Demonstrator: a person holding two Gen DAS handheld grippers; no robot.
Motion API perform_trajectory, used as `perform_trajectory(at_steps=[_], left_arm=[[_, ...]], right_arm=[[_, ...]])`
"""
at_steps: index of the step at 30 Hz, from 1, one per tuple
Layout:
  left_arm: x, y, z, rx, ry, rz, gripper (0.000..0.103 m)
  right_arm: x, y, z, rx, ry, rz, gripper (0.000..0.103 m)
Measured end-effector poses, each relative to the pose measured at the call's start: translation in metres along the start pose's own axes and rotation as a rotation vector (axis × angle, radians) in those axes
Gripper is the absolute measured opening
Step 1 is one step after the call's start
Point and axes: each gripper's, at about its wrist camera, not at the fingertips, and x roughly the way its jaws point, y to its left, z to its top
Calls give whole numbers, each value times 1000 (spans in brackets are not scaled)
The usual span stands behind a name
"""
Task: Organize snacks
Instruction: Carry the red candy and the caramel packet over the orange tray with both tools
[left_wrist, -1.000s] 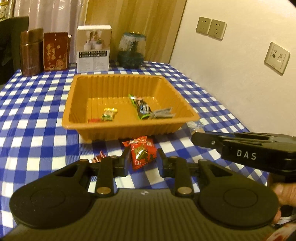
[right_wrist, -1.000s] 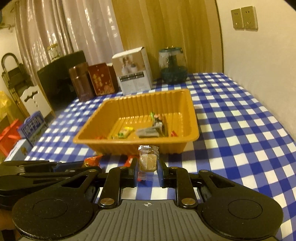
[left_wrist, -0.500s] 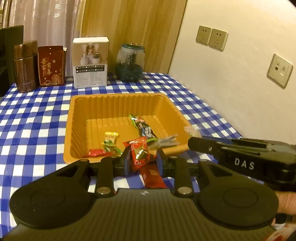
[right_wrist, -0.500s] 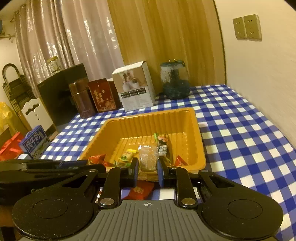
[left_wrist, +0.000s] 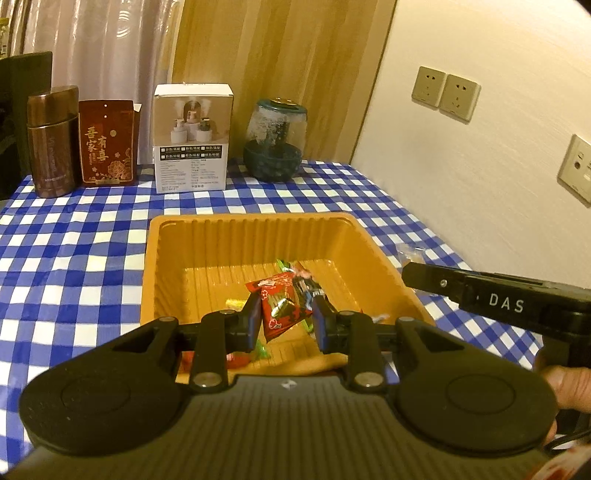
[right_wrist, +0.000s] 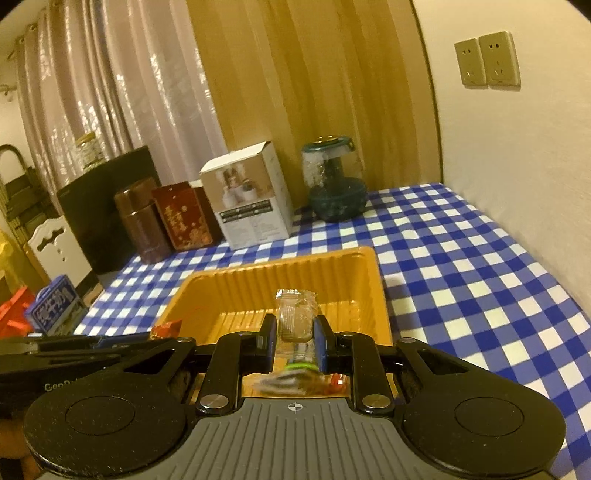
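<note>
An orange plastic tray (left_wrist: 184, 258) (right_wrist: 373, 280) sits on the blue-checked tablecloth with several wrapped snacks lying in it. My left gripper (left_wrist: 284, 317) is shut on a red snack packet (left_wrist: 279, 304) and hangs over the tray's near part. My right gripper (right_wrist: 293, 334) is shut on a clear-wrapped brown biscuit (right_wrist: 294, 315), also above the tray's near edge. In the left wrist view the right gripper's black body (left_wrist: 480, 295) reaches in from the right, with the clear wrapper's tip at its end. The right wrist view has the left gripper's body (right_wrist: 74, 350) at the left.
At the table's far edge stand a brown canister (left_wrist: 51, 144), a red box (left_wrist: 107, 142), a white box (left_wrist: 192, 138) and a dark glass jar (left_wrist: 275, 142). A wall with sockets (left_wrist: 443, 92) runs along the right. A hand (left_wrist: 565, 384) is at the lower right.
Both grippers have moved forward and upward with their snacks, from in front of the tray to above its near part. The snacks on the cloth before the tray have dropped out of view.
</note>
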Motion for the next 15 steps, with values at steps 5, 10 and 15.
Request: perform_trajectory(at_steps=[5,10,15], left_arm=[[15,12,11,-28,-8,7,26],[29,27,16,-59,-3,19,26],[39,35,20,-67,1,28,26]], right_arm=[[19,-4,9,15,4,2,22],[38,-6,16,30,15,14,22],[55,0,21,27,26,28,22]])
